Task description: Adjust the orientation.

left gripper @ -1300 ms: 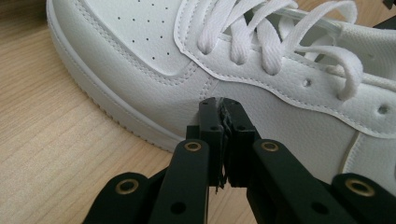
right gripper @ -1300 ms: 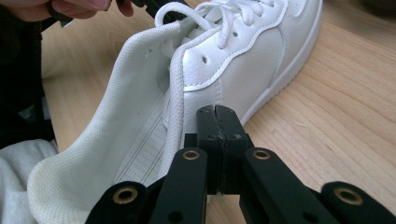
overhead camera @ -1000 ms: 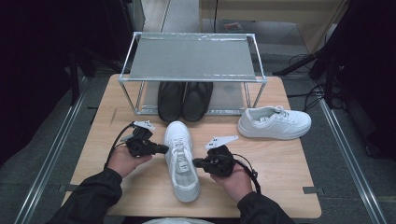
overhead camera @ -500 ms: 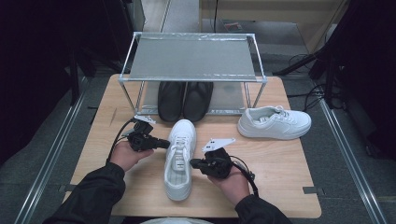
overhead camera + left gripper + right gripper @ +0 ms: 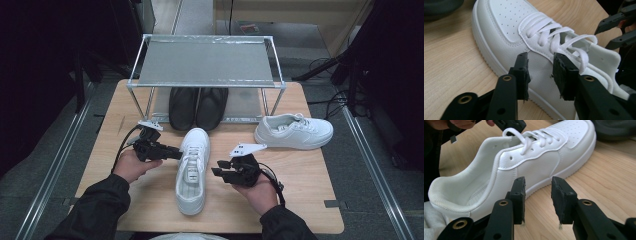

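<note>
A white sneaker (image 5: 192, 167) lies on the wooden table (image 5: 310, 170), toe toward the rack. My left gripper (image 5: 175, 154) sits at its left side by the laces, and my right gripper (image 5: 216, 174) at its right side near the heel. Both sets of jaws have just been opening and stand apart with nothing pressed between the pads. In the left gripper view the left gripper (image 5: 540, 61) frames the sneaker's (image 5: 506, 25) side panel below the laces. In the right gripper view the right gripper (image 5: 538, 183) stands just short of the sneaker's (image 5: 536, 162) sole edge.
A second white sneaker (image 5: 294, 131) lies at the right of the table. A pair of black shoes (image 5: 198, 107) stands under a metal rack (image 5: 205, 62) at the back. The person's hands and dark sleeves come in from the near edge.
Both grippers went from shut at the sneaker's sides to open and came off it. The sneaker's heel swung left, so it now lies almost straight toward the rack.
</note>
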A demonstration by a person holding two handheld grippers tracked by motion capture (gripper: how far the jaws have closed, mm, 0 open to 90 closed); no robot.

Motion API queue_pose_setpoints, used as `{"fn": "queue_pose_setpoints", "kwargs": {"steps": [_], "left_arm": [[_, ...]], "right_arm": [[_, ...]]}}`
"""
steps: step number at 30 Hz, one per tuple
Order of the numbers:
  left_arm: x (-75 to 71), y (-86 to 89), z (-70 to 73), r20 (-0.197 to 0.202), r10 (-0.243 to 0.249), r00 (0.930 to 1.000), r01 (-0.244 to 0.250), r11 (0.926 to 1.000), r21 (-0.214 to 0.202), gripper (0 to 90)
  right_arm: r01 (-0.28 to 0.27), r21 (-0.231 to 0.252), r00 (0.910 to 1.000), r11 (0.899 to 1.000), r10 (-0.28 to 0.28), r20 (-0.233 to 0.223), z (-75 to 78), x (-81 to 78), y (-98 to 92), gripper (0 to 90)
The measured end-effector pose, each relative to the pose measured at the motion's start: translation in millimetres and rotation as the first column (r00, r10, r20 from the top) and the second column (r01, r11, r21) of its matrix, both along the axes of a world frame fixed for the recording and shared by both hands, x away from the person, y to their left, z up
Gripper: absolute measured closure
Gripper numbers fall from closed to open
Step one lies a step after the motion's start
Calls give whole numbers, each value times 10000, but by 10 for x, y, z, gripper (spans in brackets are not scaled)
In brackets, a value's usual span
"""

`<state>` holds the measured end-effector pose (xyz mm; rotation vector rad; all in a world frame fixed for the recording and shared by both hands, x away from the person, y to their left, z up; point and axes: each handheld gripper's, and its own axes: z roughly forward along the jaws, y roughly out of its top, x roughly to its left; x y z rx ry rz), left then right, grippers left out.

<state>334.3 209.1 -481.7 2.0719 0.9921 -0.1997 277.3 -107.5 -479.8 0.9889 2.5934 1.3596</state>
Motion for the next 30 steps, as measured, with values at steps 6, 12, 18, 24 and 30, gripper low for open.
{"fn": "queue_pose_setpoints", "kwargs": {"steps": [6, 12, 18, 24, 30], "left_arm": [[-39, -8, 12, 519, -282, 9983, 278, 9996, 91, 487], [-80, 13, 38, 682, -422, 9968, 430, 9990, -100, 441], [-149, 22, 49, 840, -398, 9957, 391, 9992, 101, 417], [-229, 17, 38, 792, -460, 9958, 445, 9988, 215, 413], [-293, 21, 29, 729, -403, 9965, 385, 9989, 263, 413]], "right_arm": [[463, 195, 9989, 9987, -462, -46, 49, 73, -139, 558], [835, 304, 9965, 9960, -834, -49, 122, 136, -313, 536], [1119, 242, 9937, 9934, -1118, -44, 171, 214, -475, 521], [1582, 454, 9874, 9864, -1584, 5, 231, 332, -639, 521], [1963, 629, 9804, 9785, -1971, 71, 291, 433, -792, 520]]}}
